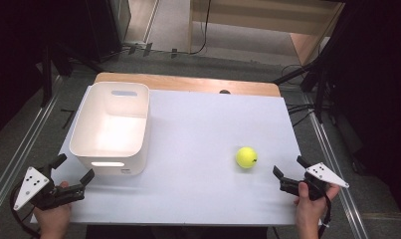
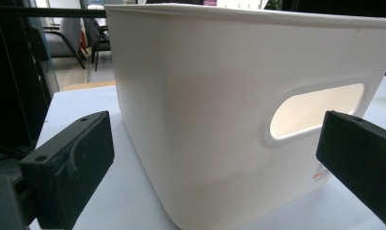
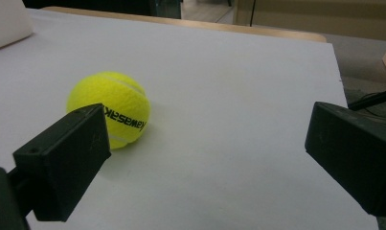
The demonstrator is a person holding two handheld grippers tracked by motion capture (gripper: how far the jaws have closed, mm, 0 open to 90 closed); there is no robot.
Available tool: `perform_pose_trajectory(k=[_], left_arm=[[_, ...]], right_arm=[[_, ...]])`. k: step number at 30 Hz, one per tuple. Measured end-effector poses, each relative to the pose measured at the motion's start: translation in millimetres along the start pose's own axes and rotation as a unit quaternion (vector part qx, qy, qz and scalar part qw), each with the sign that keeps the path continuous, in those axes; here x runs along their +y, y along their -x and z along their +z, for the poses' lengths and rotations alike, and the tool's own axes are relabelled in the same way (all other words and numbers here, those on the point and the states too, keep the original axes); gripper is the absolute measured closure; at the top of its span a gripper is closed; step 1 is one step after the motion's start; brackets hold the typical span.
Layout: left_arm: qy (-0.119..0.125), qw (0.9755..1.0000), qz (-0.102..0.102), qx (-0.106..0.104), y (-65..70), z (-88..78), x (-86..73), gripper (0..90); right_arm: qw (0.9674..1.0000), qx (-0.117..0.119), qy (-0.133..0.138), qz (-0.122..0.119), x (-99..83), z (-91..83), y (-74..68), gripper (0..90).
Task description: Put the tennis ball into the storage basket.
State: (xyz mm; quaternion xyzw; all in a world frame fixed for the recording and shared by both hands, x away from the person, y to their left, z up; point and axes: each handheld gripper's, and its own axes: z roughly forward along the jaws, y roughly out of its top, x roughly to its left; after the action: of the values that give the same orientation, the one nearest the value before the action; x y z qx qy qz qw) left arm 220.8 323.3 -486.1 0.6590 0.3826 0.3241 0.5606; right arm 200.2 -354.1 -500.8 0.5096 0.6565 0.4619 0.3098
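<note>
Right gripper view puts the tennis ball just beyond the right gripper, off its left jaw, jaws spread and empty. A skewed approach could nudge it rolling. Left gripper view shows the left gripper, jaws apart, facing the white bin's handle slot.

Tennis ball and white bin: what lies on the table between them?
Nothing: in the high view only bare white tabletop separates the tennis ball from the white bin.
</note>
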Motion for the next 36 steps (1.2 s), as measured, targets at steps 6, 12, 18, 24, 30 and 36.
perform_pose_trajectory(k=[6,12,18,24,30,36], left_arm=[[0.0,1.0,-0.002,0.0,-0.6,0.5,0.1,0.0],[-0.004,1.0,0.005,0.0,0.5,0.8,0.0,0.0],[-0.004,1.0,0.004,0.001,0.1,0.3,0.0,0.0],[-0.005,1.0,0.005,0.0,-0.1,0.4,0.2,0.0],[-0.003,1.0,0.001,0.0,-0.3,0.1,0.1,0.0],[-0.004,1.0,0.001,0.0,-0.1,0.2,0.2,0.0]], right_arm=[[0.9999,0.014,0.005,-0.007,9.8,-3.4,-2.7,0.4],[0.9995,0.026,0.002,-0.016,20.2,-2.7,-5.6,0.4],[0.9991,0.033,0.003,-0.024,32.6,-1.5,-8.4,0.4],[0.9984,0.048,0.002,-0.03,43.3,3.5,-11.1,0.4],[0.997,0.065,-0.004,-0.041,53.0,12.1,-16.3,0.4],[0.9948,0.089,-0.018,-0.045,62.6,20.6,-24.1,0.4]])
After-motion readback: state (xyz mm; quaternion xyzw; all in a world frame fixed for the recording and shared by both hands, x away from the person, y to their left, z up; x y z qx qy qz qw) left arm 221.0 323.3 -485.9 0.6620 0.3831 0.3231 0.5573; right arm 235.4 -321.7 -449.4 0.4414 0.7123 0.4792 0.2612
